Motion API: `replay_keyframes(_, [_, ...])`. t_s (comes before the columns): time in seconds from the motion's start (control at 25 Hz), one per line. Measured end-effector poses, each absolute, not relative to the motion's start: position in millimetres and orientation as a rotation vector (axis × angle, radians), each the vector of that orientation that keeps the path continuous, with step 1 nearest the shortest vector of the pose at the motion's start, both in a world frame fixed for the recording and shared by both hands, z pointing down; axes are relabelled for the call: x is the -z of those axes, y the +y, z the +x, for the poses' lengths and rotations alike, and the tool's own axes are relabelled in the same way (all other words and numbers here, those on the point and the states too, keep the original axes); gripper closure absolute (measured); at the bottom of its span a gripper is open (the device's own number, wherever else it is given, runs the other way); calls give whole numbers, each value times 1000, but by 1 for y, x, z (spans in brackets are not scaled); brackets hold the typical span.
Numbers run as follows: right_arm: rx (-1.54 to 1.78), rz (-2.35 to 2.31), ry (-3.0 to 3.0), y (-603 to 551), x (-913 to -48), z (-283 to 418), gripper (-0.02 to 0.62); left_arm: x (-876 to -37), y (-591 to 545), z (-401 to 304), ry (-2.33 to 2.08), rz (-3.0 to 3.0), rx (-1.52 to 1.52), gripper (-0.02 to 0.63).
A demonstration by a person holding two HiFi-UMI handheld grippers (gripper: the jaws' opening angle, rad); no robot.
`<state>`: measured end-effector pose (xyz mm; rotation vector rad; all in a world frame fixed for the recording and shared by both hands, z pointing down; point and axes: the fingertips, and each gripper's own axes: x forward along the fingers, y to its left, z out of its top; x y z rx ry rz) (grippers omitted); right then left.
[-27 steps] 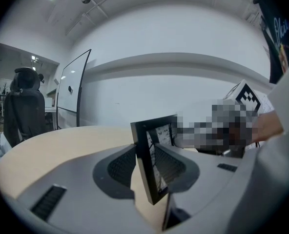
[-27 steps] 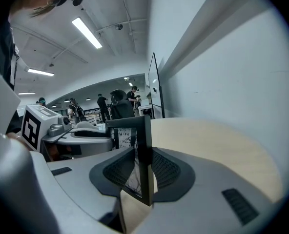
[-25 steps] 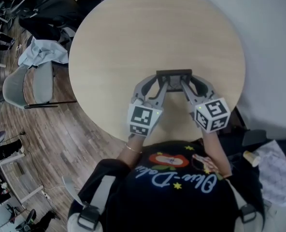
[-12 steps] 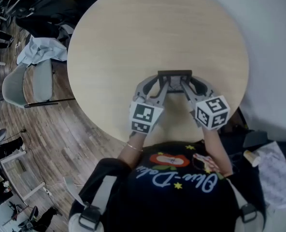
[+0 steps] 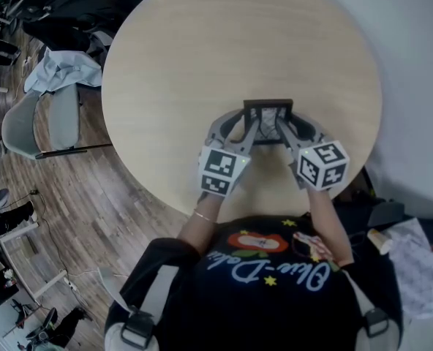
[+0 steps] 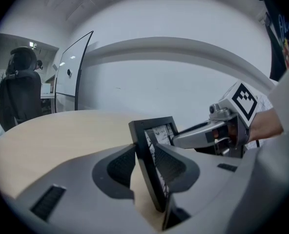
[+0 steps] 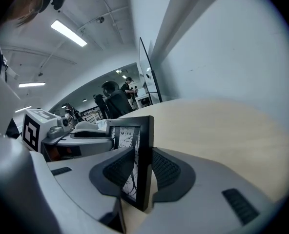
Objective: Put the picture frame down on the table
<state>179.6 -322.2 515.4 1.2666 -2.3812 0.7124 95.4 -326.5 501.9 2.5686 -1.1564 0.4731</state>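
Now the left hand-held gripper (image 5: 249, 127) and the right hand-held gripper (image 5: 284, 127) are each pinching a side edge of the upright picture frame (image 5: 268, 114) over the near side of the bench (image 5: 224, 42), so one letting go early could topple it.

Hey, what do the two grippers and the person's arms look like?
The left gripper and right gripper are light grey curved plastic, their jaws lined with dark ribbed pads. Each carries a white cube with black square markers. The person wears a black printed top and a thin bracelet on the left wrist.
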Motion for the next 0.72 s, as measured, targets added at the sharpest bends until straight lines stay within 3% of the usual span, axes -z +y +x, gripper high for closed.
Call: replay_keyframes(0.72, [-667, 1279, -2324, -345, -533, 178, 492, -525, -350, 94, -1125, 2504, -460, 491])
